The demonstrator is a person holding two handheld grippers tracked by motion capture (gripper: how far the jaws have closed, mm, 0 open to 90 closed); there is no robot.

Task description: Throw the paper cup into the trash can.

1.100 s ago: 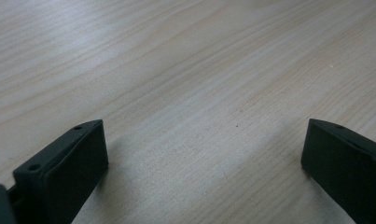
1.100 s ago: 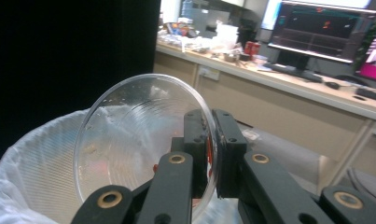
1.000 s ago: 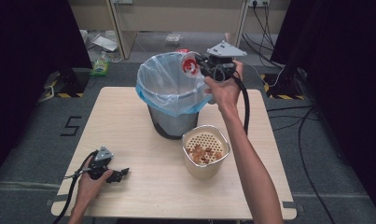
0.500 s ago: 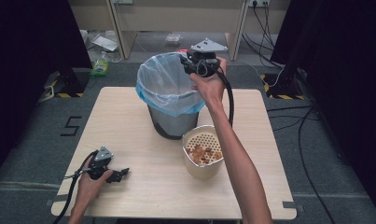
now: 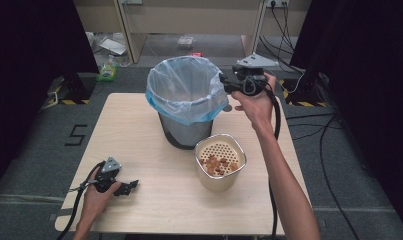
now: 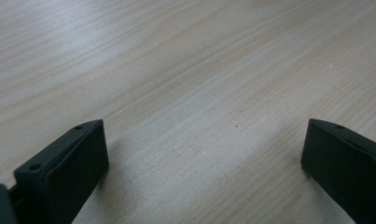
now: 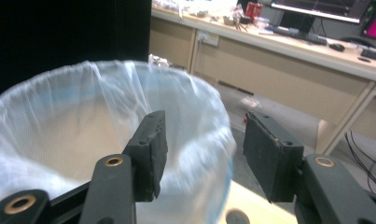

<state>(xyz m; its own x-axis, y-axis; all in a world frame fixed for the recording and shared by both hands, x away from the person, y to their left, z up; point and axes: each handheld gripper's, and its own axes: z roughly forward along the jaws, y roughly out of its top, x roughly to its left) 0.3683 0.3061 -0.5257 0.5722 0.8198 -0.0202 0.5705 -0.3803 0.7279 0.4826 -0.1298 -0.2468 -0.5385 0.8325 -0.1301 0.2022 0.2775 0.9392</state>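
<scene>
Pale wood counter [image 5: 139, 125], grain plain in the left gripper view, edges square, set on a grey floor [image 5: 34, 150].

Item: dark bin [image 5: 185, 131], upright near the counter's back middle, lined with a translucent white bag with a blue tint [image 5: 186, 95] folded over the rim. Interior of the bag shows no contents that can be made out.

Item: cream tub [image 5: 220, 162], upright, just in front of the bin and slightly to its right, apart from it. A perforated insert sits inside; small brown pieces [image 5: 219, 165] lie on it, kind not discernible.

Item: left gripper [image 5: 126, 188], held low at the counter's front left corner, jaws spread wide with bare wood between them, nothing held.

Item: right gripper [image 5: 223, 82], held in the air at the bin's right rim, pointing toward the bag; jaws parted, empty, the bag's rim seen beyond them in the right gripper view.

Surroundings: black curtains [image 5: 34, 45] at both sides, a beige cabinet front [image 5: 189, 20] behind, cables [image 5: 289, 30] on the floor to the right, yellow-and-black tape [image 5: 69, 101] near the left.
</scene>
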